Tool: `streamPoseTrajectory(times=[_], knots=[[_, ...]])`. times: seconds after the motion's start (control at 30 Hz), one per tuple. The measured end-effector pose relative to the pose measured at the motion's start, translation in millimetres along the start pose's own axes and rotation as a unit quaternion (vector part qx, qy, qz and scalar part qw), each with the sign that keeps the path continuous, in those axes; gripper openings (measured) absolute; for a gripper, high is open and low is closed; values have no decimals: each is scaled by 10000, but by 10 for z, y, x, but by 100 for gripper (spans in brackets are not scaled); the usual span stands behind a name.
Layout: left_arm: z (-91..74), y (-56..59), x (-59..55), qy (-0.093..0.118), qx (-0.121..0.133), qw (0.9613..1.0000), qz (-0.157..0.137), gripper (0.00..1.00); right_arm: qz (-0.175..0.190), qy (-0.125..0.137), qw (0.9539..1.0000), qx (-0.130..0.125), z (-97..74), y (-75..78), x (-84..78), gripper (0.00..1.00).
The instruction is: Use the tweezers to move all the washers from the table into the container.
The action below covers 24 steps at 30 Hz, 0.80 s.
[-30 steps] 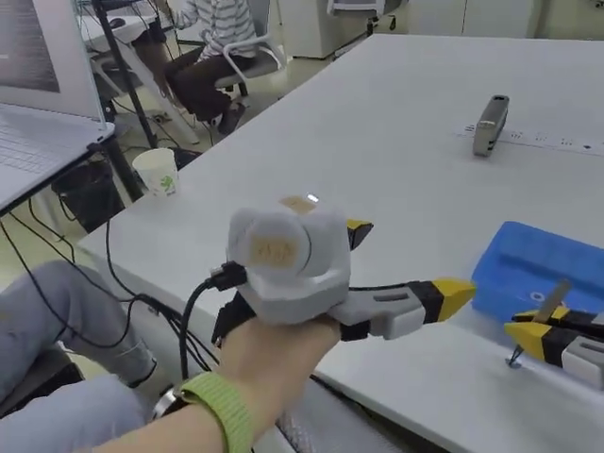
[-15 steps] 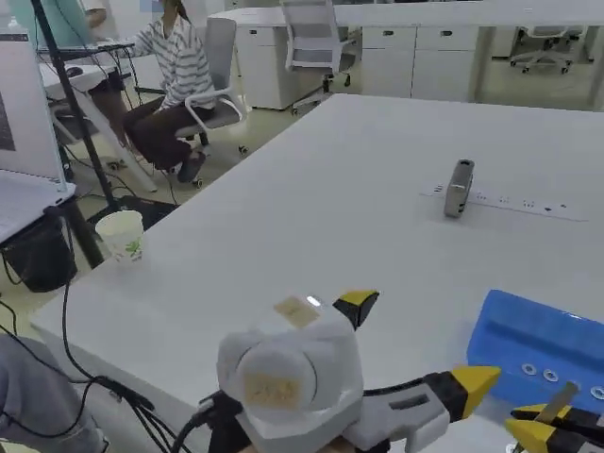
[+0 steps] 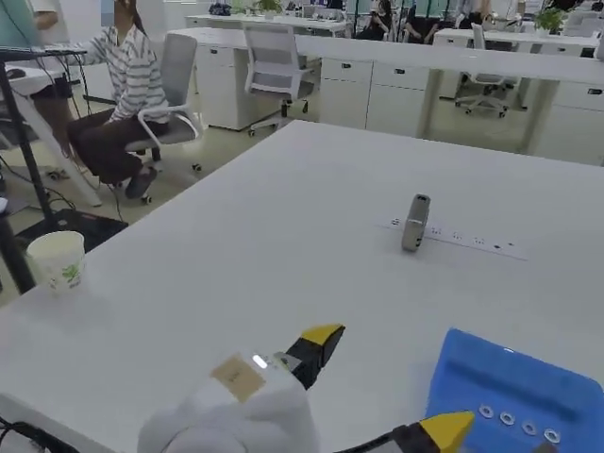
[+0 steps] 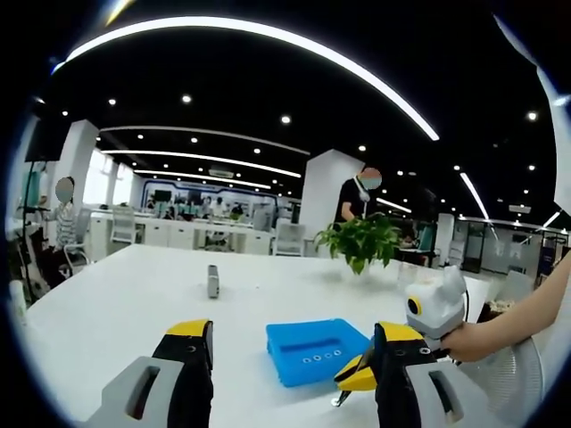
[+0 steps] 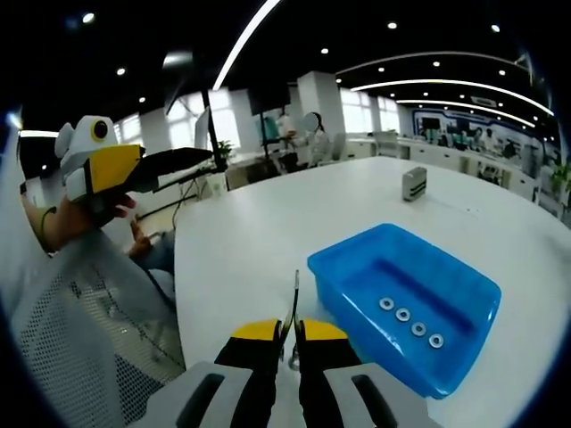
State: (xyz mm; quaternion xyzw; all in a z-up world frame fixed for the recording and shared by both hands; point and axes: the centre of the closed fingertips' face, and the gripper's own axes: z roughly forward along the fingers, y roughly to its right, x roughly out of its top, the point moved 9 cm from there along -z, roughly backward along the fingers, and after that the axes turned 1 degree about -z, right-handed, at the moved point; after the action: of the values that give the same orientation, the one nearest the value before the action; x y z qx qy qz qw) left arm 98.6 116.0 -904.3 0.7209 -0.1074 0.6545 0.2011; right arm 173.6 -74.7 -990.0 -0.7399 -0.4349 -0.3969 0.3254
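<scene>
Holding the tweezers clamped between its closed jaws, the right gripper hangs over the white table, just beside the near corner of the blue container. The tweezers run straight forward along the jaws, and the container lies ahead and to the right of their tips, near but not touching. Four washers already lie inside it, in a row that goes slantwise across its floor. I judge the right gripper to be the nearer one for any coming move. The left gripper has its jaws wide apart, grasps nothing, and is held up and to the left, apart from the container. The right gripper view gives the grip on the tweezers and the row of washers clearly. A small thing sits low between the jaws, but I cannot tell if it is a washer. The left gripper view adds a side look: the tweezers slope down toward the table next to the container wall. The head view shows the wide table behind the container, with a grey block on it. Whether a washer lies on the table, I cannot tell.
</scene>
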Motion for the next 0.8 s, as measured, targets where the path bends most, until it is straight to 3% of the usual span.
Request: streamPoseTrajectory(times=[0.17,0.23,0.33,0.4,0.5,0.57,0.8], knots=[[11,30,-8,-37,-120,9999,63,74,-146,-96,9998,-21,22,-8,-4,4],[14,35,-10,-41,-143,9999,76,74,-430,-144,9989,-153,12,-7,19,4],[13,35,-9,-32,-165,9998,57,74,-340,-155,9993,-87,18,-16,23,4],[12,33,-9,-28,-171,9998,47,74,-500,-267,9982,-190,20,-11,9,4],[10,33,-7,-10,-184,9998,38,74,-603,-310,9977,-54,49,-48,7,4],[10,30,-8,-16,-184,9998,32,73,-816,-392,9959,-95,65,-50,16,4],[2,13,1,34,-143,9999,-10,72,-405,-416,9982,-151,89,-17,36,2]])
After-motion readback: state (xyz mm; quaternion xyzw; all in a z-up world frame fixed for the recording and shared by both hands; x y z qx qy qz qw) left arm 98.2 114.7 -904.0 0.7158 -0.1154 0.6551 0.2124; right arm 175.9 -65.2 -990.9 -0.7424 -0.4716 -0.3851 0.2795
